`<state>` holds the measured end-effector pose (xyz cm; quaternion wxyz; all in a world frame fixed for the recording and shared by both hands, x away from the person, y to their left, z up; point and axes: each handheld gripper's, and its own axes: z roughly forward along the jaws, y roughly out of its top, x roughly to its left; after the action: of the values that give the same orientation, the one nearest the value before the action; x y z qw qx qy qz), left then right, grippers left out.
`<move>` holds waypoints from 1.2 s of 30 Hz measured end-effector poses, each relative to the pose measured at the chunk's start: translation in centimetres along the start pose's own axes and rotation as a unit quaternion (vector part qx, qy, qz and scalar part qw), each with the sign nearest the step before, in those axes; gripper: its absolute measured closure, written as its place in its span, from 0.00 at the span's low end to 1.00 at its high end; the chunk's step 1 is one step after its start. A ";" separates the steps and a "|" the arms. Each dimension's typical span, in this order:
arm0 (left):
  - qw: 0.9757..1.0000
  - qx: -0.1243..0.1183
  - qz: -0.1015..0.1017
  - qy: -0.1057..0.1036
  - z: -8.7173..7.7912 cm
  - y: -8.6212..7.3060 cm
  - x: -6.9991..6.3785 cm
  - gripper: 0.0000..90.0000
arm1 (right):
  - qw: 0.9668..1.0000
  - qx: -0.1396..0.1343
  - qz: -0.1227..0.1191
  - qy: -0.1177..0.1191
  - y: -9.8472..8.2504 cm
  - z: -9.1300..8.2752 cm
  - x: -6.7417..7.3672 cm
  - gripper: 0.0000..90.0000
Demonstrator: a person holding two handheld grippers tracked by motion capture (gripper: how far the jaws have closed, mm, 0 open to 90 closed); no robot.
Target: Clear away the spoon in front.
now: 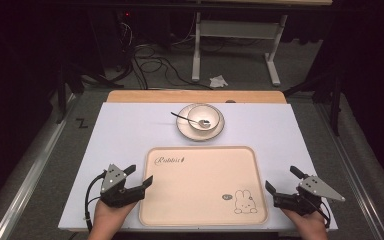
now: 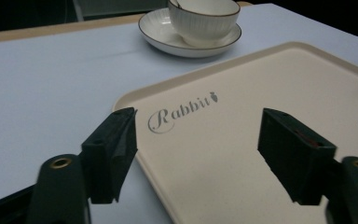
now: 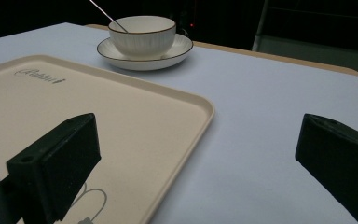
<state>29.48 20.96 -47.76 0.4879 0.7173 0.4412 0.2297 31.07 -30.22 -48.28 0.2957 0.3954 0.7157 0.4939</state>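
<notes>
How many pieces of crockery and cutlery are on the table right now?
3, all stacked beyond the far edge of the empty tray: a saucer, a bowl standing on it, and a spoon resting in the bowl, its handle sticking out left in the high view.

The left gripper [image 1: 141, 176] sits near the table's front-left corner, jaws spread wide; the right gripper [image 1: 283, 179] near the front-right corner, likewise spread, both angled inward.

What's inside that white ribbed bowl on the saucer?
A metal spoon rests in the white ribbed bowl, its handle sticking out over the rim. The high view shows no food; the bottom beneath the spoon's head is covered.
</notes>
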 end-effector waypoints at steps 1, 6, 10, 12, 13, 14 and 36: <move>1.000 0.000 0.001 0.001 0.0 0.3 0.0 0.35 | 1.000 0.001 0.004 -0.001 0.0 0.0 0.0 0.01; 1.000 -0.007 0.002 0.000 0.2 1.2 -0.2 0.49 | 1.000 0.000 0.001 0.000 0.0 0.0 0.1 0.01; 1.000 -0.003 0.008 0.007 0.7 1.9 -0.5 0.63 | 1.000 -0.001 0.000 0.000 0.1 0.0 0.1 0.01; 1.000 0.002 0.013 0.011 1.1 2.3 -0.6 0.69 | 1.000 -0.002 0.000 0.001 0.1 0.0 0.1 0.01; 1.000 0.003 0.013 0.013 1.3 2.5 -0.7 0.73 | 1.000 -0.002 0.000 0.001 0.1 0.0 0.1 0.01; 1.000 0.004 0.013 0.014 1.5 2.6 -0.8 0.77 | 1.000 -0.002 0.001 0.001 0.1 0.0 0.1 0.01; 0.999 -0.003 -0.017 0.031 8.4 7.5 0.4 1.00 | 1.000 -0.001 0.002 0.008 -0.1 0.2 0.0 0.01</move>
<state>39.17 16.08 -44.52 0.4801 0.7006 0.4675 0.2453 31.17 -30.14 -48.39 0.2897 0.3927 0.7165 0.4986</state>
